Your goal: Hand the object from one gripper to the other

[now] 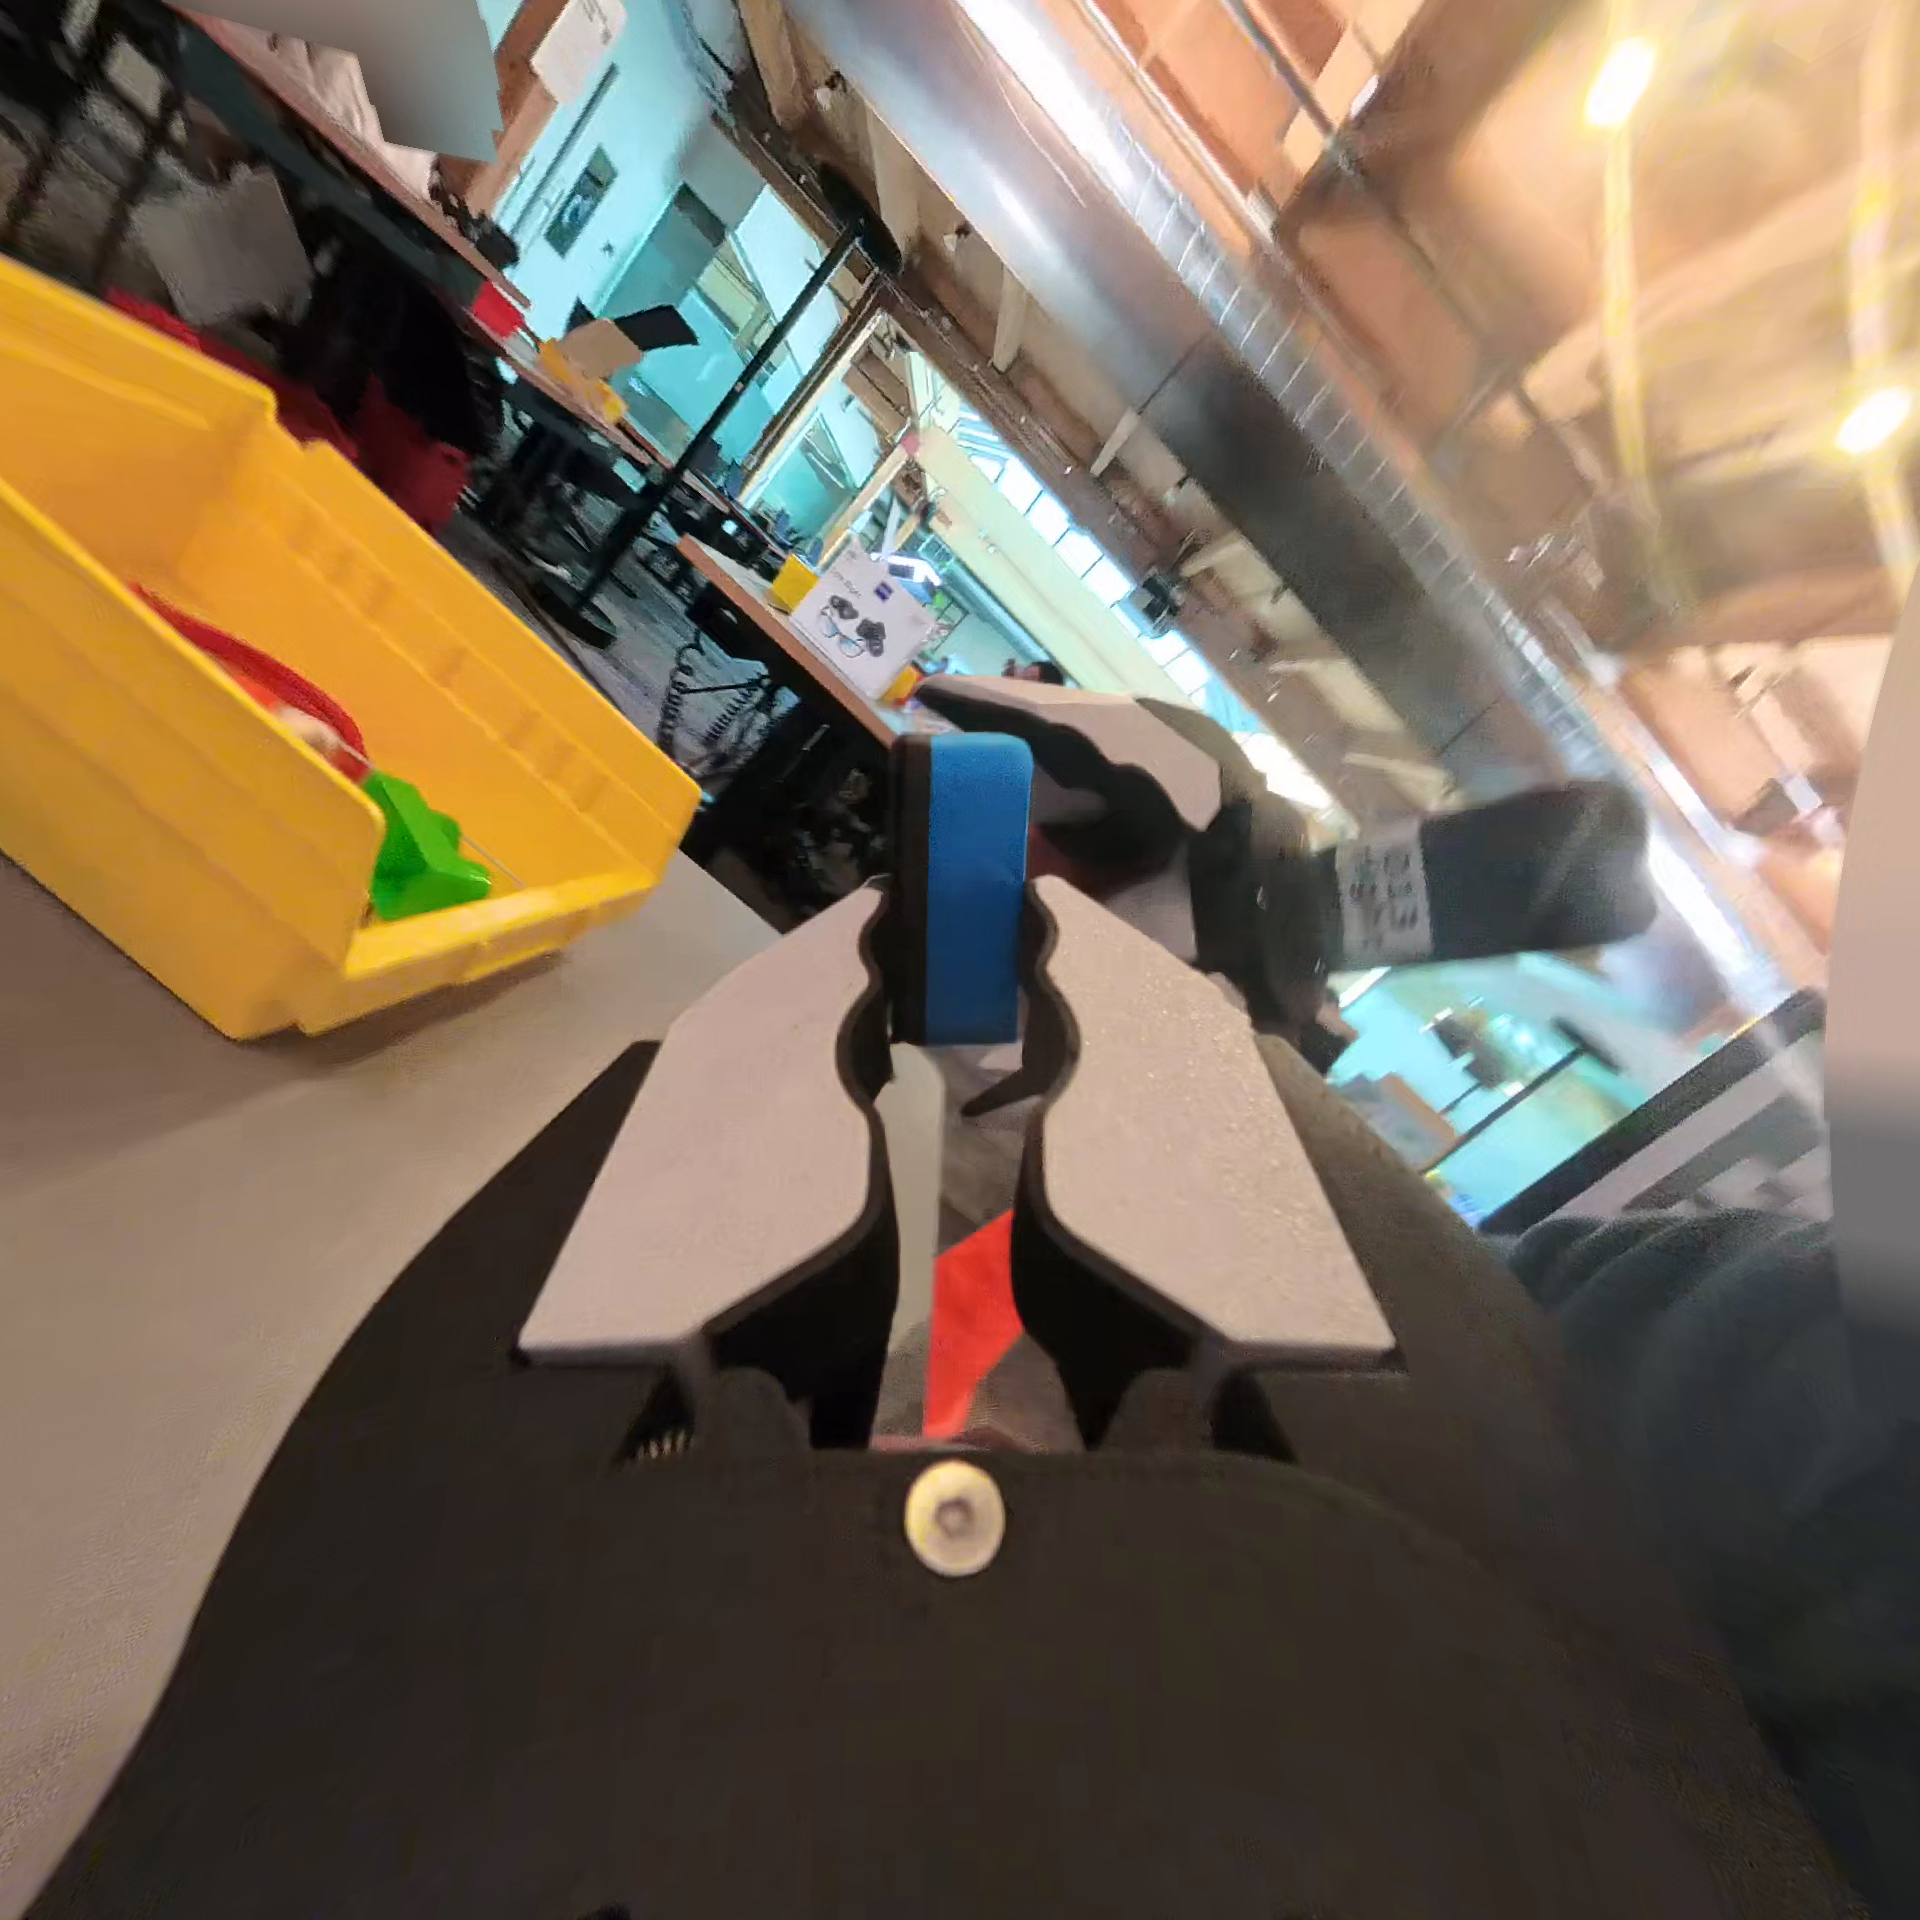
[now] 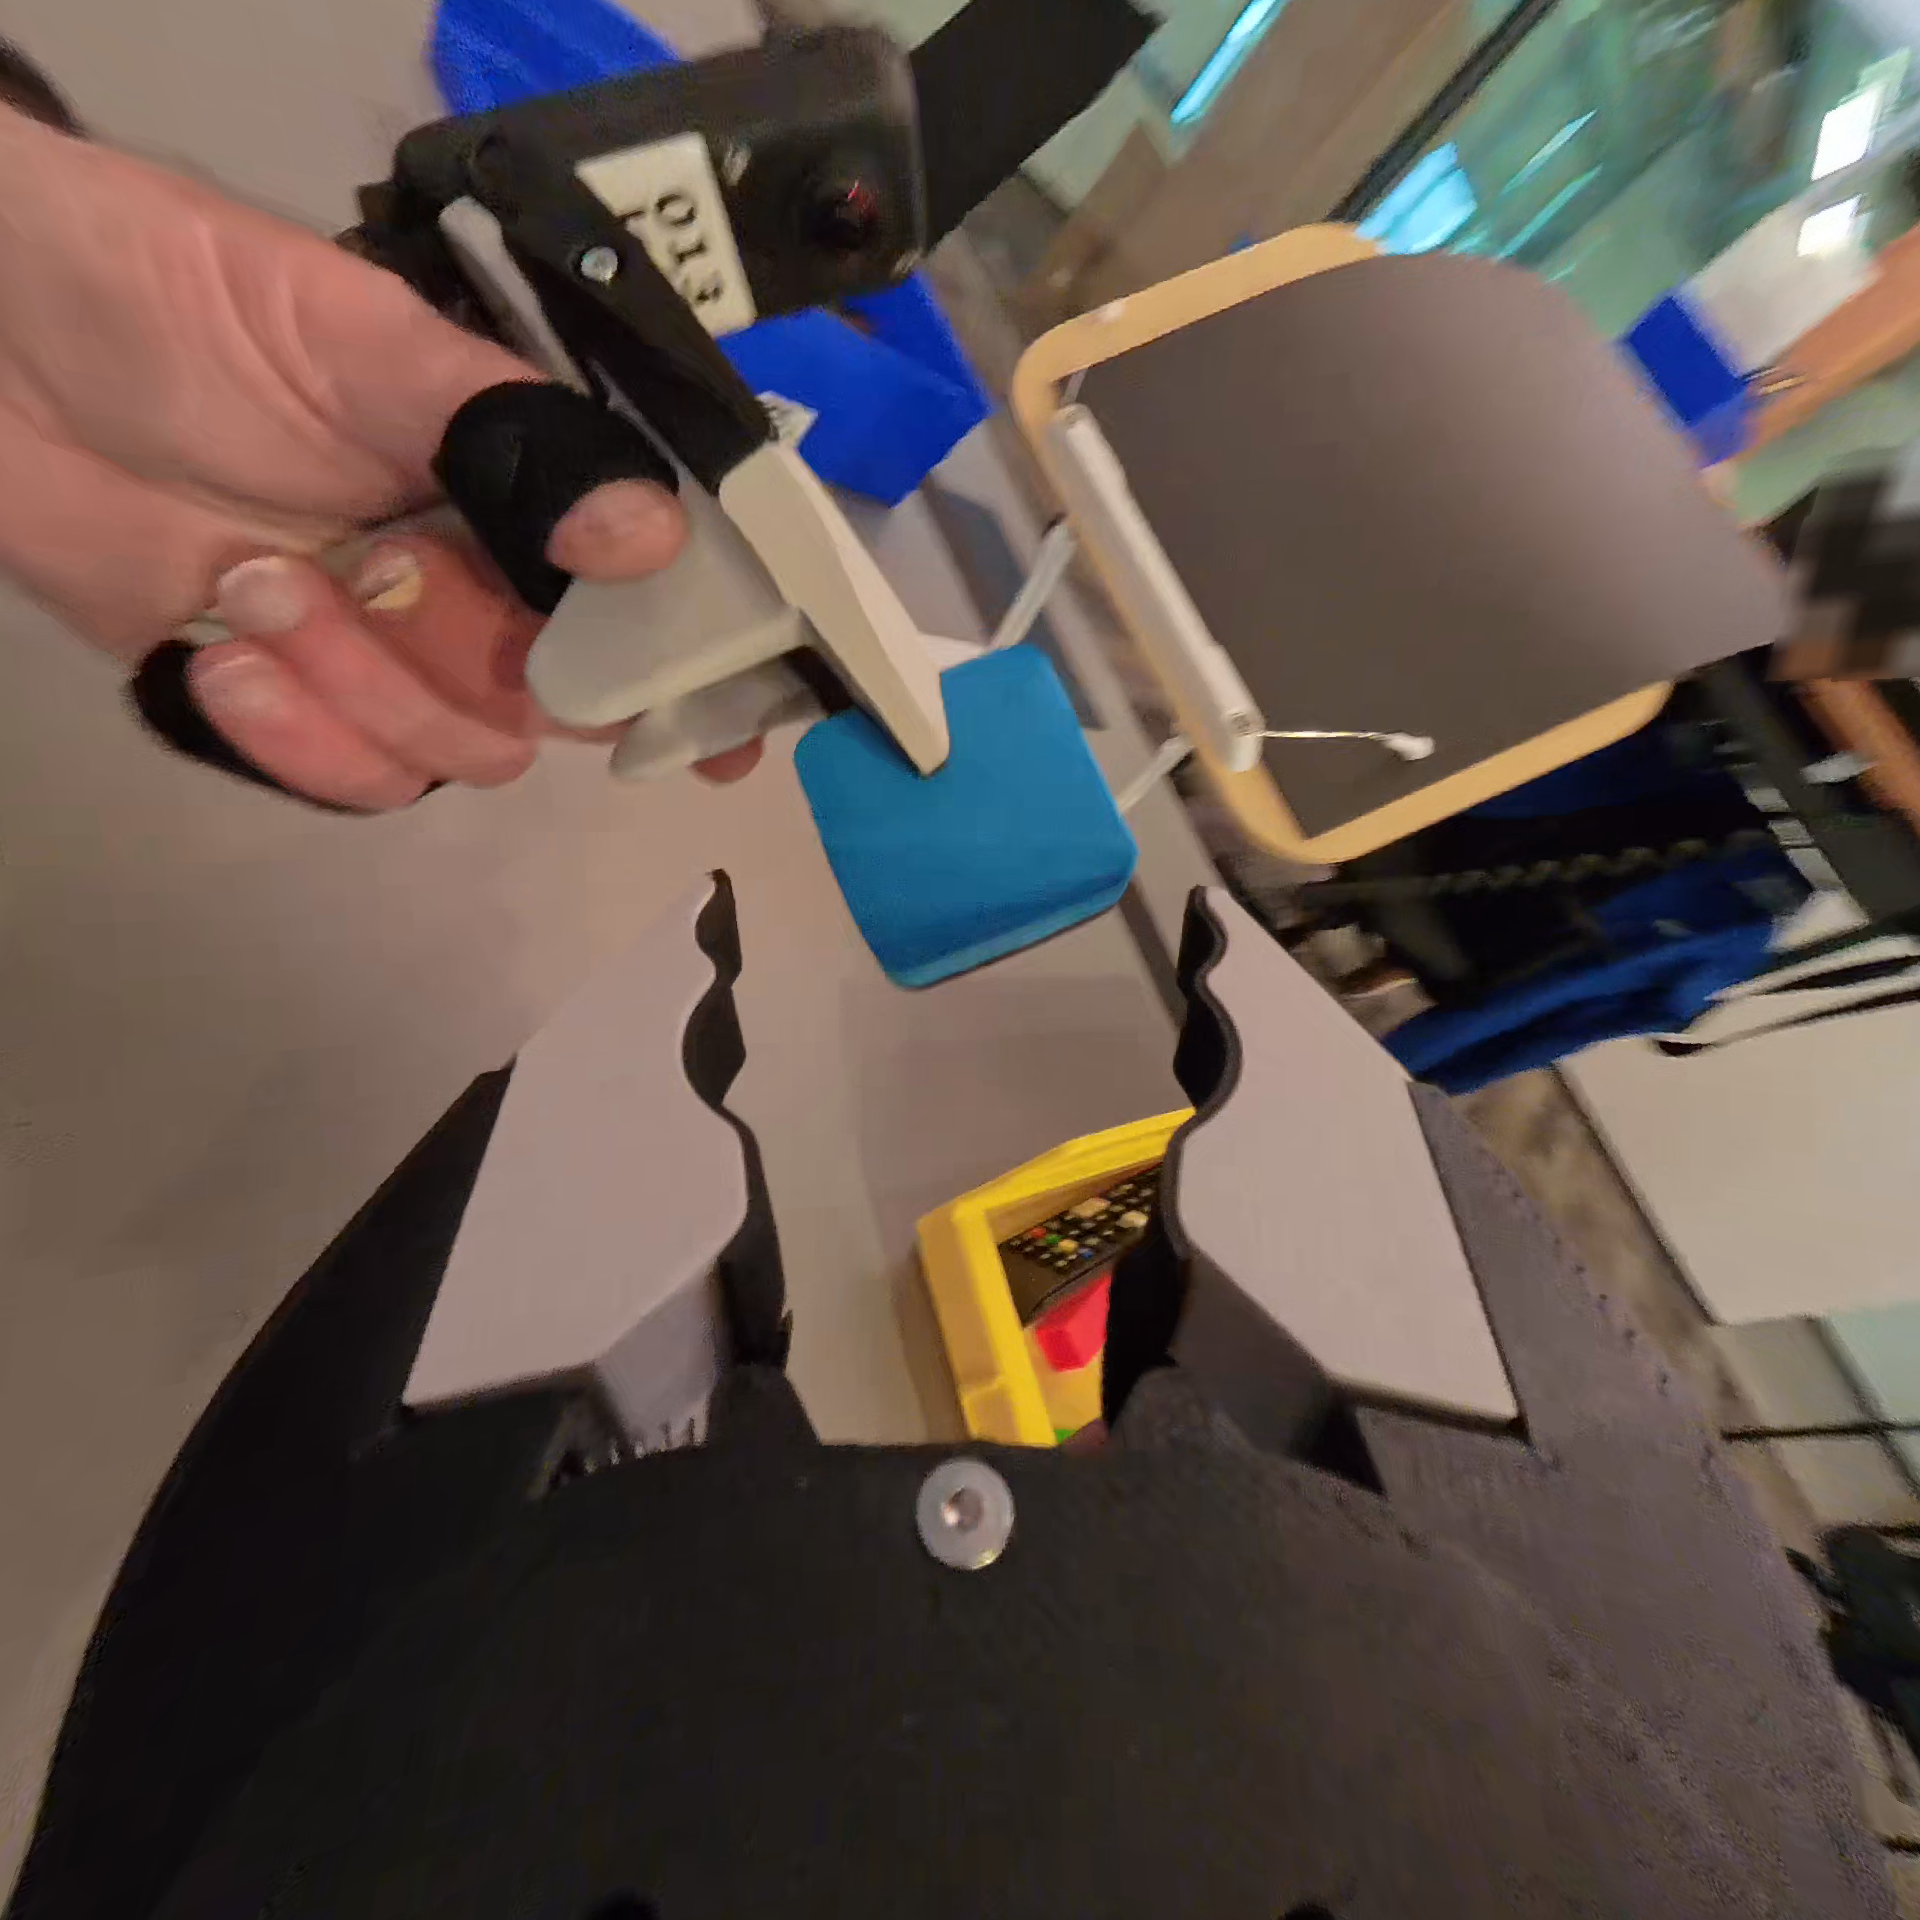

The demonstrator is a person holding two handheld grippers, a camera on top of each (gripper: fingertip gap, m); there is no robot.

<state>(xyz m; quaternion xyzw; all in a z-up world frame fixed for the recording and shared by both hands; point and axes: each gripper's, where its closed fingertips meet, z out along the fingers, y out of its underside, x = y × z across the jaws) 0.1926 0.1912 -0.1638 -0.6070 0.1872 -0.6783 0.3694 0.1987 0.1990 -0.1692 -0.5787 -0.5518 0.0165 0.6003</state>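
Observation:
A blue square foam pad with a dark backing (image 1: pixel 971 888) is clamped edge-on between the fingertips of my left gripper (image 1: pixel 961 914), held up above the grey table. In the right wrist view the same pad (image 2: pixel 977 831) shows flat-faced, pinched at its upper corner by the left gripper (image 2: pixel 914 727), which a person's hand (image 2: pixel 260 499) holds. My right gripper (image 2: pixel 961 909) is open, its fingertips just short of the pad's lower edge, not touching it. In the left wrist view the right gripper (image 1: pixel 1091 769) shows behind the pad.
A yellow bin (image 1: pixel 291 665) stands on the grey table (image 1: pixel 260 1195) at left, holding a green piece (image 1: pixel 421 857) and red cord. A yellow bin (image 2: pixel 997 1299) with a remote control lies below the right gripper. A chair seat (image 2: pixel 1403 540) and blue bins (image 2: pixel 862 395) lie beyond.

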